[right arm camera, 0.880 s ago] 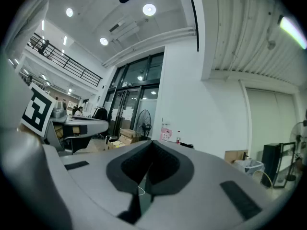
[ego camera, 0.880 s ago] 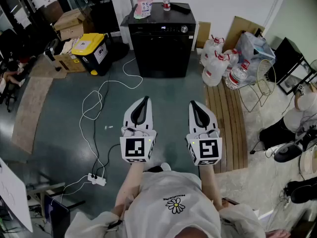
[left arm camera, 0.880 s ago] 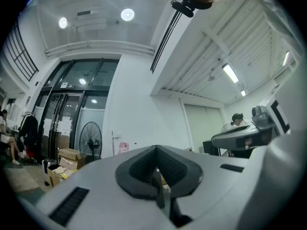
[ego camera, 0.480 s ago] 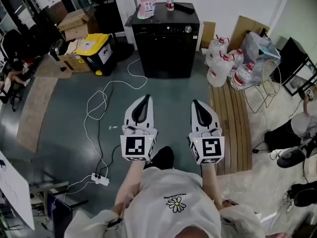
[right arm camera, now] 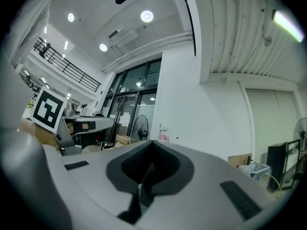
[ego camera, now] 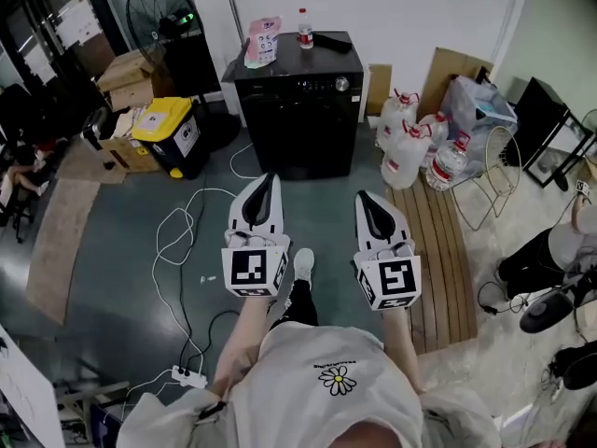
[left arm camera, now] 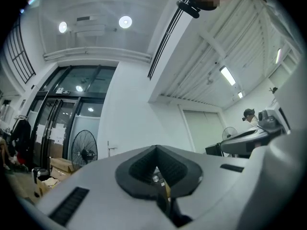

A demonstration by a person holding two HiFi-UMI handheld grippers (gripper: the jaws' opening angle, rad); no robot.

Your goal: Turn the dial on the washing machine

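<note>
The left claw (ego camera: 264,187) and right claw (ego camera: 367,201), both closed and empty, hover over grey floor (ego camera: 322,194), well short of the black washing machine (ego camera: 298,119).

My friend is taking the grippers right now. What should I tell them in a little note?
Left gripper: shut, empty, held out in front of the body.
Right gripper: shut, empty, beside the left one.
The black washing machine stands against the wall, ahead across open floor. Its silver dial is at the right end of the top front panel. A pink pack and a bottle sit on top.
Done: nothing, the dial is not yet touched.
Left: walk up, open a gripper, close it on the dial, turn it.
</note>
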